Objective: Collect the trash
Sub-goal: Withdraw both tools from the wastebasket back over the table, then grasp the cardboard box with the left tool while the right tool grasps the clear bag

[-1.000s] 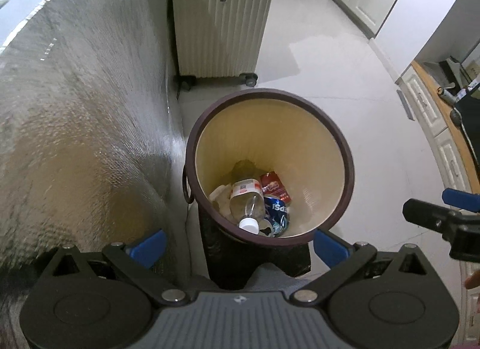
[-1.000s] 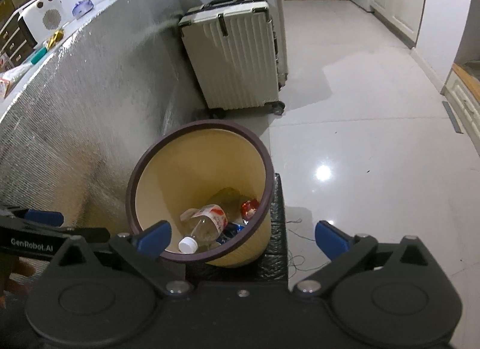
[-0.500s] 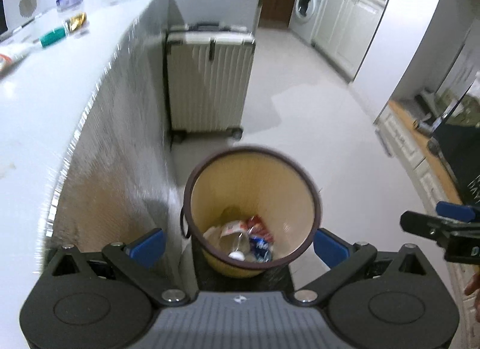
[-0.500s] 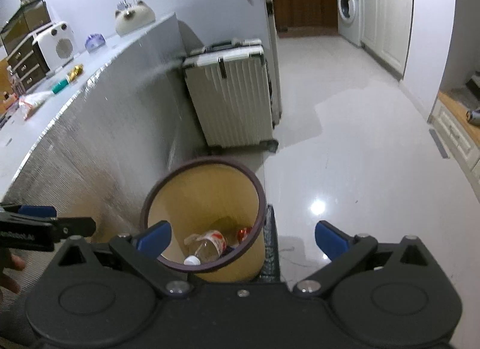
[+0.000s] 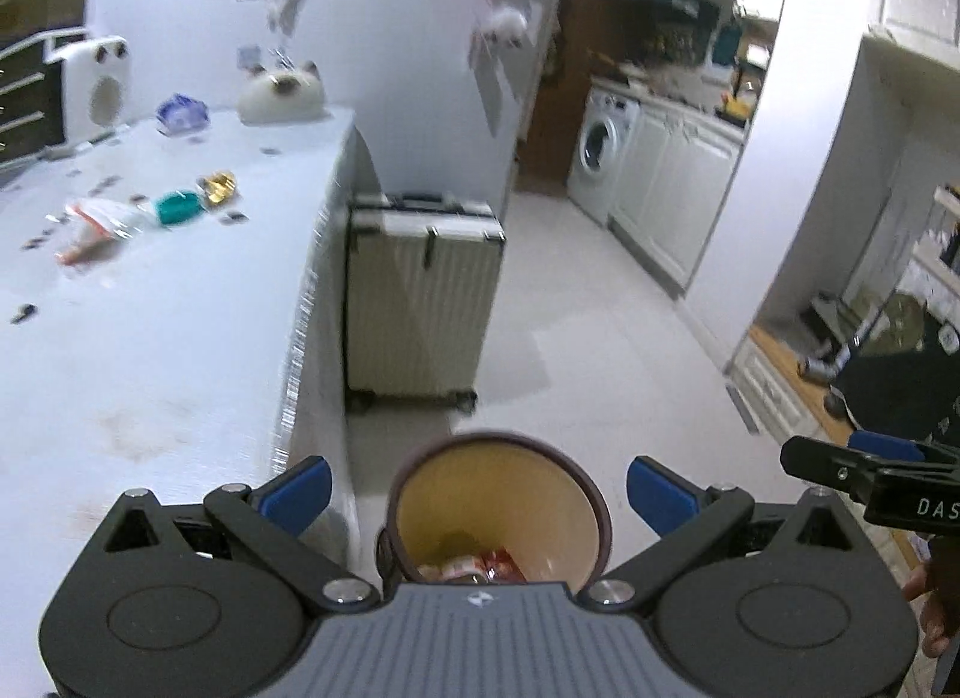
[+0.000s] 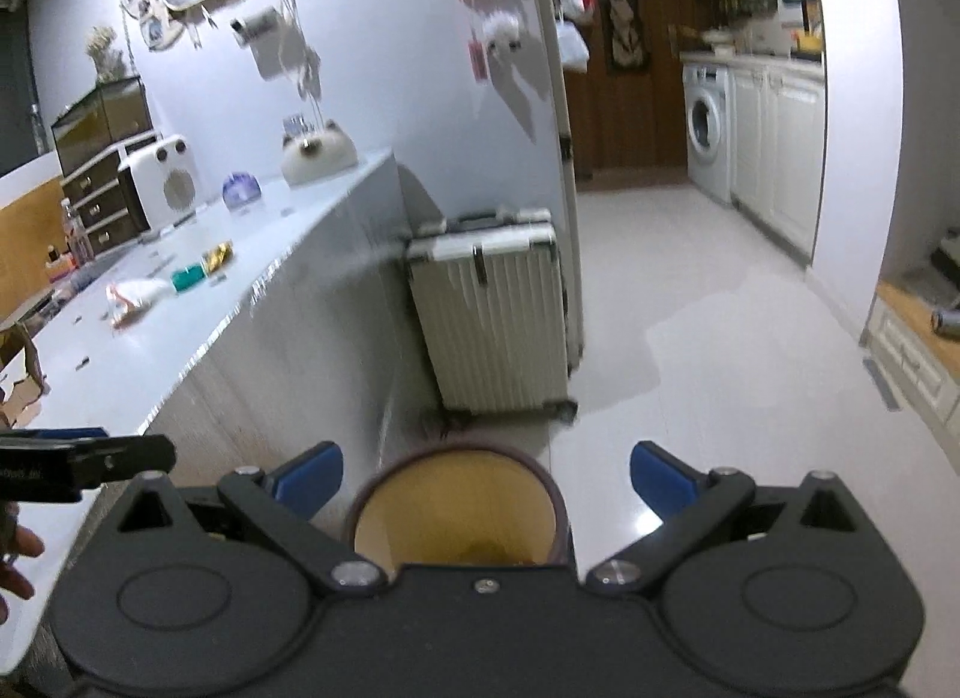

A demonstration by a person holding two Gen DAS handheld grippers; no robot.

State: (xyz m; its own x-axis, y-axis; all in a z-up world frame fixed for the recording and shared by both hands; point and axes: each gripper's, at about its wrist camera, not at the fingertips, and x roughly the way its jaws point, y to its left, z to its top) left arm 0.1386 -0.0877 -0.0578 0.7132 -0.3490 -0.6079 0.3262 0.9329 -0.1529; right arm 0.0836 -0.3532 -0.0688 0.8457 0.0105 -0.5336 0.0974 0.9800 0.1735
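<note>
both empty, spread tools (image 5: 477,485) (image 6: 486,479) have risen above bin (image 5: 498,461), suitcase (image 5: 420,302) behind.

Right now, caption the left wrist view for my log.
Open left gripper above the trash bin; wrappers litter the counter.

My left gripper (image 5: 477,485) is matt black plastic with blue pads. The trash bin (image 5: 498,509) below looks smooth plastic, cream inside, dark-rimmed. The suitcase (image 5: 423,302) has a ribbed hard shell. Floor tiles (image 6: 690,350) shine glossy; the countertop (image 6: 198,302) is smooth white.
</note>
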